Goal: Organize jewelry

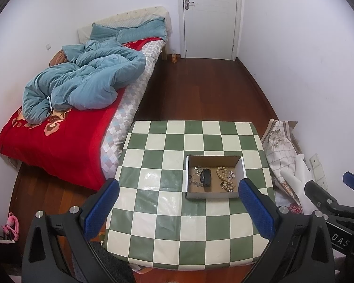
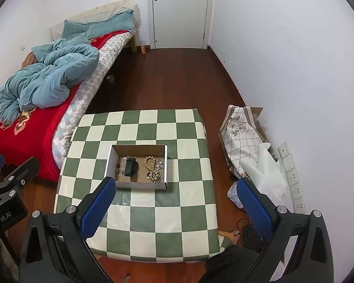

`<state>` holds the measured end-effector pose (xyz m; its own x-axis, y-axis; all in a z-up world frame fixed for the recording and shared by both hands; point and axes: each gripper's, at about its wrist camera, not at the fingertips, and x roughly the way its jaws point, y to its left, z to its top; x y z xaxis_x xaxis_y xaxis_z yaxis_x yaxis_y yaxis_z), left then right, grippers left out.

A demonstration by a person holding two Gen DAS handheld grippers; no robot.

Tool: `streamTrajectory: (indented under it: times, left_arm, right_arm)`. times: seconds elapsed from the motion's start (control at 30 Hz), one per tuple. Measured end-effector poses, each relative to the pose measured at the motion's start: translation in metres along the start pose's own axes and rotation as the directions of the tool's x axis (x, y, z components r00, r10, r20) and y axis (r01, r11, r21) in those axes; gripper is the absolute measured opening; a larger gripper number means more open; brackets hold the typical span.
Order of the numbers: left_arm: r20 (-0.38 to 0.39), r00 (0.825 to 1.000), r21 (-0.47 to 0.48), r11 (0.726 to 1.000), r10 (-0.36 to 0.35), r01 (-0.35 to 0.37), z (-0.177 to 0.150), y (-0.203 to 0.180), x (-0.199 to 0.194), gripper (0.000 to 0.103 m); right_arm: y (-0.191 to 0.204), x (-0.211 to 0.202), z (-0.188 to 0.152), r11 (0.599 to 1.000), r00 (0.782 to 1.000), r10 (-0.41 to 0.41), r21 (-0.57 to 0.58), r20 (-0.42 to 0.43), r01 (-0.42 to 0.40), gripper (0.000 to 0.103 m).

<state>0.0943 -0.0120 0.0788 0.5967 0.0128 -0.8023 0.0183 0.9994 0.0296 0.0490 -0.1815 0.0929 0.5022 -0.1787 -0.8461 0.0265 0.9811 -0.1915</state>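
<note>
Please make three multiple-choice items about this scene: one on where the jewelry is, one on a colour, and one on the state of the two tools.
1. Where does the jewelry lie?
A. in the cardboard box
B. on the bed
C. on the floor

2. Which colours has the tablecloth?
A. red and blue
B. green and cream
C. black and yellow

3. How are the tools?
A. both open, holding nothing
B. both shut on beads
C. one inside the box

Key: 1 A, the bead bracelet lies in the cardboard box. 2 B, the tablecloth is checkered green and cream. 3 A, the left tool and right tool have their jaws spread, short of the box.
</note>
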Motion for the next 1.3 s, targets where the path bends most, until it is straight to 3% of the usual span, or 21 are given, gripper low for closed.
streamTrajectory:
  times: [1.3]
  left_arm:
    - [-0.007,1.000,0.008,1.000,-0.004,0.004,-0.008,0.000,0.000,0.103]
  right_arm:
    - [0.001,-0.002,-0.004,1.000,1.000,-0.002,-0.005,0.000,0.002,0.103]
